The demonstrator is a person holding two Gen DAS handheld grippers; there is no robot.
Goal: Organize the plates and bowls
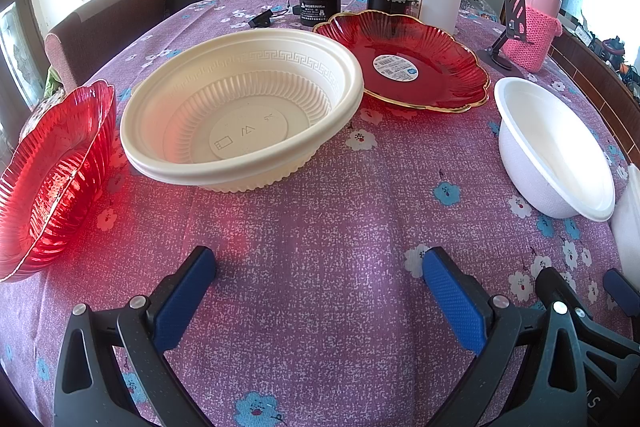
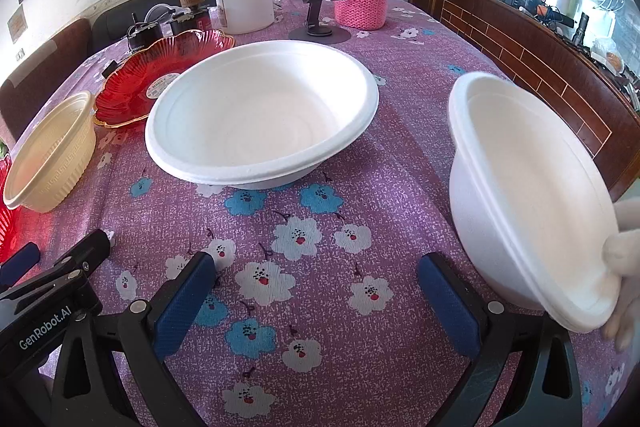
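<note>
Fingers of left gripper (image 1: 318,293) and right gripper (image 2: 316,293) spread wide, empty, low over the floral worktop (image 1: 320,219). Cream ribbed bowl (image 1: 240,111) sits between two red plates (image 1: 416,61); white foam bowl (image 2: 260,115) upright centre, second white bowl (image 2: 528,195) tilted at right edge, a hand (image 2: 624,267) touching its rim.

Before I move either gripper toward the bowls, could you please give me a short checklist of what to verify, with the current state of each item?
1. Left tongs open and empty: ok, nothing between the blue pads.
2. Right tongs open and empty: ok.
3. Cream bowl upright and clear to approach: ok; it looks like two nested, cannot tell for sure.
4. Middle white bowl upright on the tablecloth: ok.
5. Tilted white bowl free to grasp: not ok, a gloved hand touches its rim.
6. Red plate unobstructed: ok, though clutter stands close behind it.
</note>
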